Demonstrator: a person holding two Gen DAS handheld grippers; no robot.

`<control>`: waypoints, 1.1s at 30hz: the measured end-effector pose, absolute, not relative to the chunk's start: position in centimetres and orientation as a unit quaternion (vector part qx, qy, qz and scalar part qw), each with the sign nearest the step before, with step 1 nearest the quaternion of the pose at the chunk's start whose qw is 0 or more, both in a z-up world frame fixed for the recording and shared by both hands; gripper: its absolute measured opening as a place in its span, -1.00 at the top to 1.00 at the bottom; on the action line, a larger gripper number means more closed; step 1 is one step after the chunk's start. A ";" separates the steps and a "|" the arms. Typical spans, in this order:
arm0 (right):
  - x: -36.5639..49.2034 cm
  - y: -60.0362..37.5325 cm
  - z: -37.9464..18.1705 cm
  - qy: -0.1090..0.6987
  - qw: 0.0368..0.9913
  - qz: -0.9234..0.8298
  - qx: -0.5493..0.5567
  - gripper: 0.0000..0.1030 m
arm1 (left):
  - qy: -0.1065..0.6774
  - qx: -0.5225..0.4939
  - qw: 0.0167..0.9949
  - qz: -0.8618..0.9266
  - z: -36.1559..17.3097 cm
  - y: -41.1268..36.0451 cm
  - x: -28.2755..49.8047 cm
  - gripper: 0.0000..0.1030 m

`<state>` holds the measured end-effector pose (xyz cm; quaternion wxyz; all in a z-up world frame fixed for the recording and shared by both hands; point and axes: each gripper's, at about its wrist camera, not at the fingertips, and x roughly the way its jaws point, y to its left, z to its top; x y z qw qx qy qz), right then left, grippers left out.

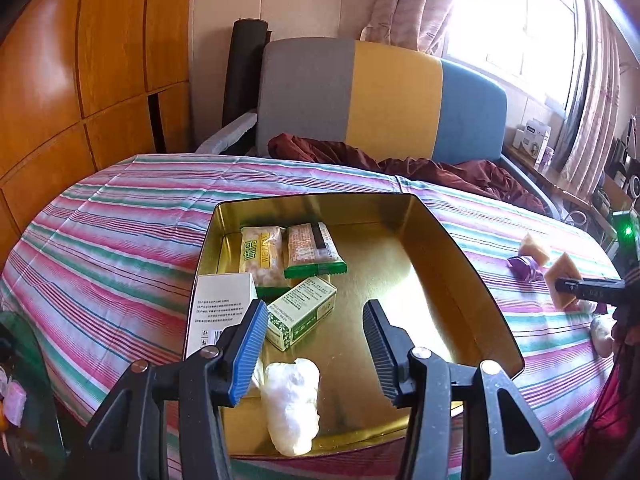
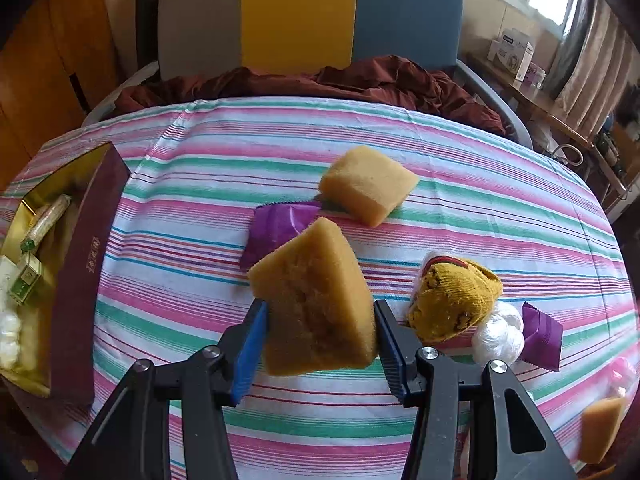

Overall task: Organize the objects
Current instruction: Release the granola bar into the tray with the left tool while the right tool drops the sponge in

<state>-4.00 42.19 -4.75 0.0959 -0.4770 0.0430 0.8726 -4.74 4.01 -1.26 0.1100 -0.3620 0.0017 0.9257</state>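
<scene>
My left gripper [image 1: 316, 340] is open and empty above the gold tin box [image 1: 452, 280]. In the box lie two snack packets [image 1: 312, 246], a green-and-white carton [image 1: 302, 312], a white box [image 1: 222, 308] and a white plastic-wrapped bundle [image 1: 292, 406]. My right gripper [image 2: 318, 340] is shut on a yellow sponge [image 2: 316, 300] and holds it above the striped cloth; it also shows in the left wrist view [image 1: 562, 284]. A second sponge [image 2: 368, 184], a purple packet [image 2: 280, 228], a mustard sock [image 2: 452, 300], a white bundle [image 2: 498, 330] and another purple packet [image 2: 540, 336] lie on the cloth.
The box's maroon wall [image 2: 86, 276] stands at the left of the right wrist view. A third sponge [image 2: 600, 428] sits at the table's right edge. A grey, yellow and blue chair [image 1: 380, 96] with maroon fabric [image 1: 400, 164] stands behind the table. A wooden wardrobe [image 1: 80, 60] is to the left.
</scene>
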 end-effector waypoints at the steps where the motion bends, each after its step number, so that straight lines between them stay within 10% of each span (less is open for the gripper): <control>1: -4.0 41.6 -4.3 0.042 0.090 0.876 -0.472 -0.03 | 0.002 -0.362 0.109 0.926 -1.3 3.9 -4.7 0.03; 15: -5.3 26.9 1.7 0.017 -0.089 0.901 -0.425 -0.03 | -0.034 -0.356 0.110 0.927 -0.9 1.7 -4.0 0.03; 27: -9.2 13.9 -5.8 -0.024 -0.190 0.837 -0.513 -0.04 | -0.087 -0.338 0.037 0.936 0.0 -4.6 -4.9 0.03; 33: -9.8 11.7 -7.7 0.004 -0.225 0.825 -0.519 -0.38 | -0.080 -0.343 0.042 0.935 -0.6 -4.4 -5.1 0.03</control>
